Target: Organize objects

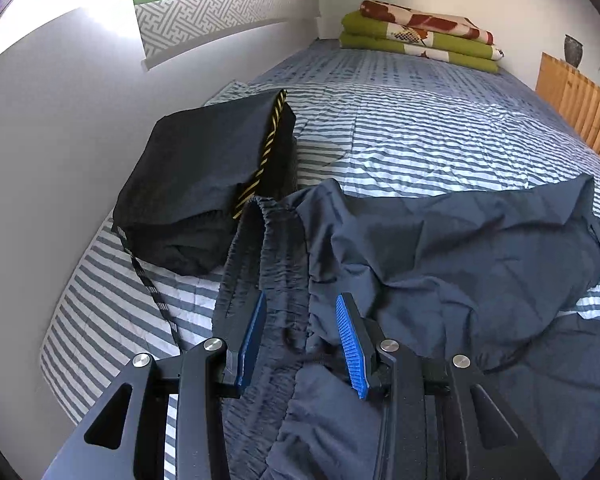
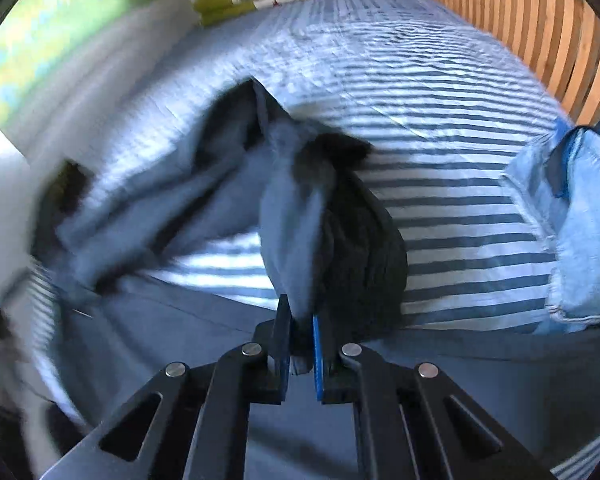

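— Where were the trousers (image 1: 440,240), and which way did they run?

— They lay rumpled on the striped bed (image 1: 420,120), near its foot end on my side; the elastic waistband (image 1: 268,248) ran away from my left gripper (image 1: 302,340) toward the black stack (image 1: 204,176); the rest of the cloth spread off to the right, so the long axis lay roughly across the bed; I could not tell exactly, since the fabric was bunched.

— And your left gripper?

— Its jaws stood well apart, with the blue pads (image 1: 350,344) on either side of the waistband and drawstring; they hovered close over the cloth without pinching it; whether a pad brushed the fabric I could not tell.

— The right one?

— My right gripper (image 2: 302,344) had its jaws pressed nearly together on a fold of the trousers (image 2: 292,216); the cloth rose from the pads as a tall bunched ridge pointing away from me, blue on the left face and dark on the right; that view was blurred, so finer detail was lost.

— Anything else on the bed?

— The black stack sat folded by the wall, with a yellow-striped band (image 1: 266,148) along its top and a strap (image 1: 152,288) trailing toward me; folded quilts (image 1: 416,36) lay at the far end; pale jeans (image 2: 572,220) lay at the right edge, well apart from the trousers; a slatted wooden rail (image 2: 520,28) ran along the far right side.
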`<state>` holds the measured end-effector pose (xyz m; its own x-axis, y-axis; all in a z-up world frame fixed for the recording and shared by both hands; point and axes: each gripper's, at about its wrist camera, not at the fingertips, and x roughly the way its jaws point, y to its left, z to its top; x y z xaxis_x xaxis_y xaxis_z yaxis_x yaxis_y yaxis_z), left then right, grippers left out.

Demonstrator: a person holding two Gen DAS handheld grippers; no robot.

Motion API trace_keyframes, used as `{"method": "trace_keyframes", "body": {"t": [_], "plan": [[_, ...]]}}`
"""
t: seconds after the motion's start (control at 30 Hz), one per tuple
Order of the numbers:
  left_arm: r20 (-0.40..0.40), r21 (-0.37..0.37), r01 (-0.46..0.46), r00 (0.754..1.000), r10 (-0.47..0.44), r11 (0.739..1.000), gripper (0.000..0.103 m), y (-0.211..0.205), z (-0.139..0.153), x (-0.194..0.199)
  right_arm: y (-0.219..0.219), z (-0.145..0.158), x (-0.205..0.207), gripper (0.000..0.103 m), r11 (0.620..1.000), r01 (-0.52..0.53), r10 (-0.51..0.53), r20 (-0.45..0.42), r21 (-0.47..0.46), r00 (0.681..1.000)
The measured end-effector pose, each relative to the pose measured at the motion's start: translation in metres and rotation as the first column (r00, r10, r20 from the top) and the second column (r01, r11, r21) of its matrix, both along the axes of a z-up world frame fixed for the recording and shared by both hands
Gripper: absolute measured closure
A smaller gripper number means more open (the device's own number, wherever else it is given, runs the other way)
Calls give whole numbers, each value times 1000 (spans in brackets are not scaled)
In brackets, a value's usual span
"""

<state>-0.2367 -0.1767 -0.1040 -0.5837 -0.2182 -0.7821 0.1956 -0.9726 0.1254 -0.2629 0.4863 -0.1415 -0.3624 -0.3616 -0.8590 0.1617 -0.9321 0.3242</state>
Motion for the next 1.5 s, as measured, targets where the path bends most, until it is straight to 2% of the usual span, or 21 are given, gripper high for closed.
{"method": "trace_keyframes", "body": {"t": [0.07,0.23,0.33,0.47,0.53,0.57,0.67,0.7,0.73,0.77,0.83,0.87,0.93,0.97,1.07,1.17,1.23,1.33,1.43,1.5], "plan": [[2,2,3,1000,-3,1000,64,1,0,0,3,14,-3,95,993,17,-18,-9,-118,1000],[8,-1,11,1000,-11,1000,64,6,-2,-1,16,35,-34,95,954,104,-111,-8,-282,994],[14,-3,7,1000,-7,1000,64,5,-4,-3,33,33,-67,95,902,189,-196,23,-388,980],[24,-4,2,1000,-2,1000,64,4,-8,-7,66,15,-112,95,780,361,-359,108,-511,927],[26,-10,1,1000,-1,1000,64,5,-8,-9,81,8,-133,95,753,428,-429,120,-500,895],[28,-16,2,1000,-2,1000,64,6,-9,-10,90,2,-149,95,734,476,-477,132,-484,869],[33,-22,2,999,-1,1000,64,8,-9,-13,114,-12,-186,87,703,570,-565,153,-425,811],[33,-21,2,999,-1,1000,64,8,-9,-13,123,-16,-197,78,694,608,-598,162,-385,785],[32,-22,3,999,-2,1000,64,8,-8,-14,130,-18,-208,73,693,627,-612,170,-357,773],[30,-25,5,1000,-4,1000,64,9,-8,-14,135,-18,-213,73,693,633,-616,174,-345,768],[28,-31,13,1000,-13,999,64,12,-7,-16,142,-13,-219,71,704,620,-606,162,-346,779],[27,-32,17,1000,-16,999,64,13,-6,-16,144,-7,-220,71,727,595,-588,136,-342,797],[25,-27,24,999,-24,999,64,15,-7,-17,140,6,-215,69,796,540,-547,55,-274,835],[24,-22,27,999,-26,999,64,16,-7,-18,131,11,-209,69,854,488,-495,11,-181,869],[24,-18,33,999,-33,999,64,20,-10,-18,111,1,-189,69,916,399,-400,-10,-40,917],[32,-21,43,999,-42,999,64,25,-14,-17,101,-25,-175,69,923,384,-383,47,-17,922],[37,-31,52,998,-51,998,64,27,-15,-16,99,-39,-169,69,923,384,-382,69,-33,922],[41,-52,62,997,-60,997,64,29,-16,-15,81,-57,-162,69,936,353,-353,55,3,934],[48,-56,66,997,-64,996,64,29,-18,-17,73,-76,-164,69,930,353,-342,115,-104,933],[52,-55,66,997,-63,996,64,29,-20,-21,73,-86,-163,69,893,392,-358,179,-219,916]]}}
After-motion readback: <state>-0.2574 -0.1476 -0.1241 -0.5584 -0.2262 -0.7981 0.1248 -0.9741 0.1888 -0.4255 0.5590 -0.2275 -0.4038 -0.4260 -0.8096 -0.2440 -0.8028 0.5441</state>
